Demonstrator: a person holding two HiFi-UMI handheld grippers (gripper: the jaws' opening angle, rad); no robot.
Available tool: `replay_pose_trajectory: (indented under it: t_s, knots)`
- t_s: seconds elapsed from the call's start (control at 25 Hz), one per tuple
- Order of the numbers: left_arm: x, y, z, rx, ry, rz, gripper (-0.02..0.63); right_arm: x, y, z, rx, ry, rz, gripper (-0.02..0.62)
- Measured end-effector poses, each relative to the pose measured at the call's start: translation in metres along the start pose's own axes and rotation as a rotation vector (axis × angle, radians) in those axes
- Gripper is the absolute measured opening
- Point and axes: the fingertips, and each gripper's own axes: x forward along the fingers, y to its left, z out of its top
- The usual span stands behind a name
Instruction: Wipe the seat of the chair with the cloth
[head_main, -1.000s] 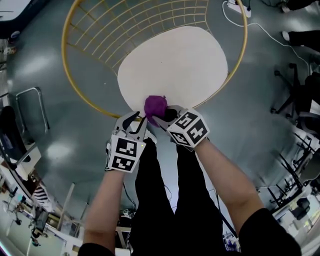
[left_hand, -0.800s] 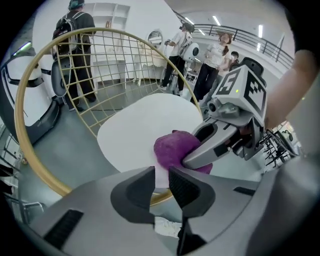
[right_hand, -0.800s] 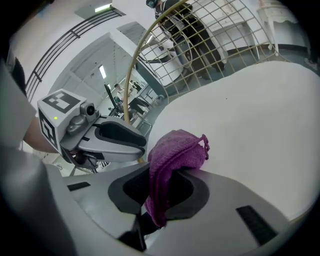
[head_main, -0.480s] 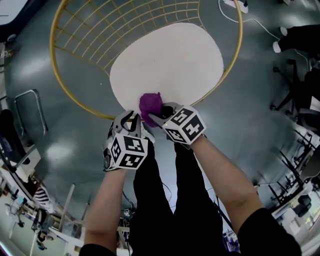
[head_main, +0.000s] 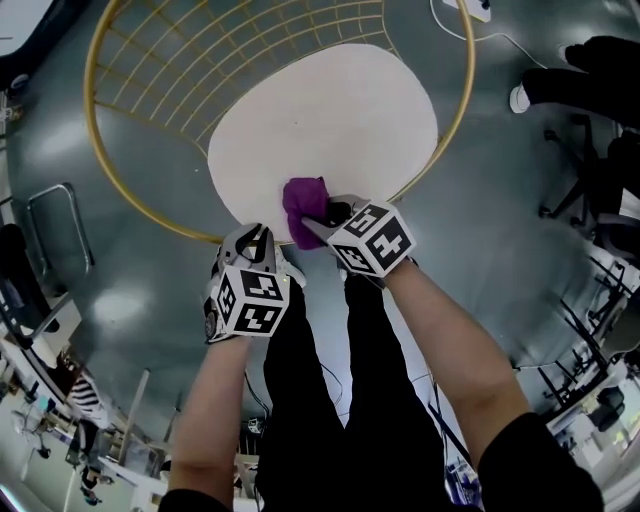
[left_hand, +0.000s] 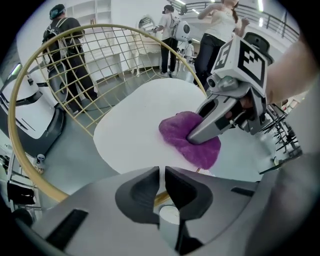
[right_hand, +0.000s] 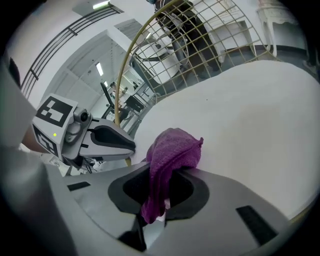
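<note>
Head view, looking steeply down: a person's bare forearms (head_main: 440, 340) reach out over black trouser legs (head_main: 320, 400), each hand carrying a gripper topped with a marker cube. The left gripper (head_main: 262, 238) hovers just off the near edge of the seat, its jaws drawn together with nothing between them, as the left gripper view confirms (left_hand: 161, 176). Just beside it, the right gripper (head_main: 312, 228) is clamped on a purple cloth (head_main: 303, 203); the right gripper view shows the fabric pinched between the jaws (right_hand: 160, 197), with a bunched fold of the cloth (right_hand: 172, 150) spilling forward onto the seat. Seen from the left gripper's camera, the right gripper (left_hand: 200, 134) presses the crumpled cloth (left_hand: 192, 142) down against the white surface, close to the front rim. The seat (head_main: 330, 110) is a pale, rounded pad, and the cloth sits at its near edge. Around and behind the pad rises the chair's gold wire frame (head_main: 150, 80), a hoop with a grid of thin bars forming the backrest. The chair stands on a glossy grey floor (head_main: 130, 200). Beyond the backrest, the left gripper view takes in several people standing (left_hand: 65, 45) in a bright room.
</note>
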Motion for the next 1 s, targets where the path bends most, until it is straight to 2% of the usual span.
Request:
replay_pose_trajectory:
  t_s: [0.36,0.72,1.0]
  knots:
    - [-0.002,0.000,0.001,-0.022,-0.001,0.002,0.041,-0.036,-0.052,-0.006,-0.071,0.084,-0.104,0.074]
    - [-0.002,0.002,0.001,-0.032,-0.012,-0.003,0.029,-0.095,-0.121,-0.005,-0.063,0.101,-0.249,0.075]
    - [-0.003,0.002,0.002,-0.032,-0.018,-0.010,0.026,-0.125,-0.146,0.000,-0.113,0.134,-0.307,0.077]
